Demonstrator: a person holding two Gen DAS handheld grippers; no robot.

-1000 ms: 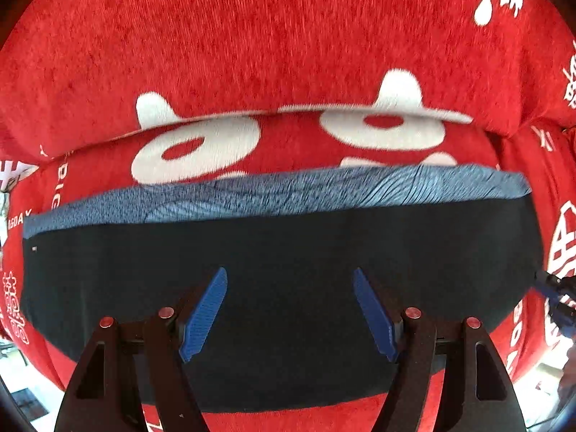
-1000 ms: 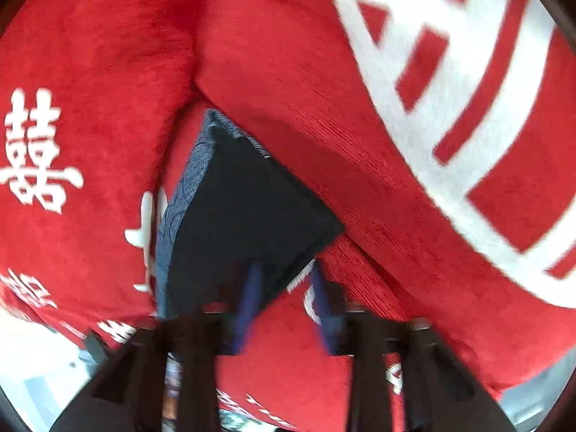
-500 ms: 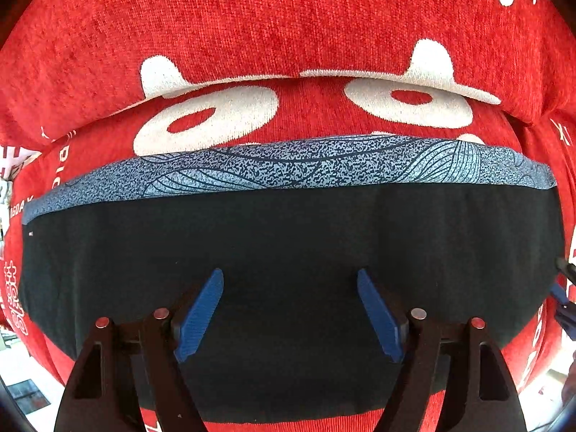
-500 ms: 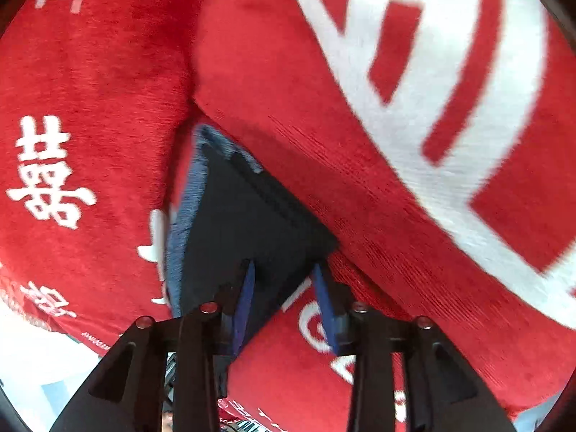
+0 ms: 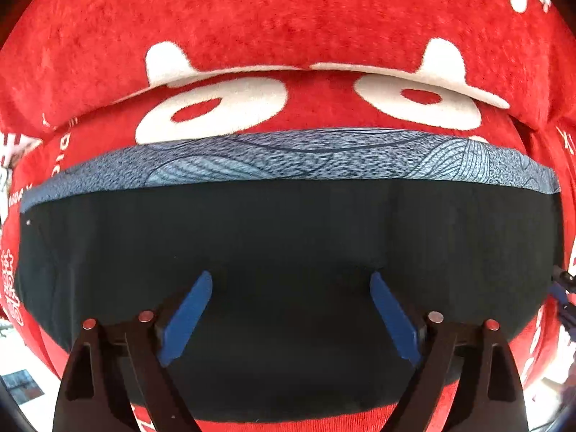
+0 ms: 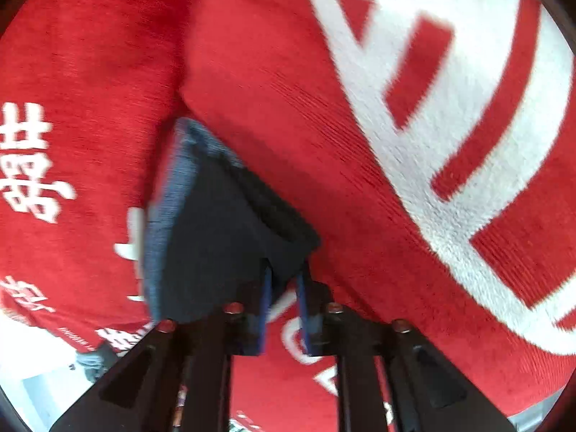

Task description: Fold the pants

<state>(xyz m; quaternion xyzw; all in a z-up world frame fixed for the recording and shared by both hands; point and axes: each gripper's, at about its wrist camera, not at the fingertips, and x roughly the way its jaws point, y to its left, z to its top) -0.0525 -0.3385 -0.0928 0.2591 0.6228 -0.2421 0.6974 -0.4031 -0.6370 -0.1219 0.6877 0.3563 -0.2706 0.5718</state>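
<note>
The folded black pants [image 5: 288,244] lie flat on a red sofa seat, with a blue-grey patterned waistband [image 5: 288,158] along the far edge. My left gripper [image 5: 291,280] is open just above the black cloth, holding nothing. In the right wrist view the pants [image 6: 212,237] show as a dark wedge. My right gripper [image 6: 286,270] has its fingers close together around the pants' near corner.
The red sofa cover with white characters fills both views: a back cushion [image 5: 288,18] rises behind the pants and an armrest cushion [image 6: 414,126] stands at their right. Pale floor [image 6: 36,378] shows past the seat's front edge.
My right gripper has moved onto the pants' corner and its fingers have narrowed around it. My left gripper stays open over the cloth and has shifted slightly.
</note>
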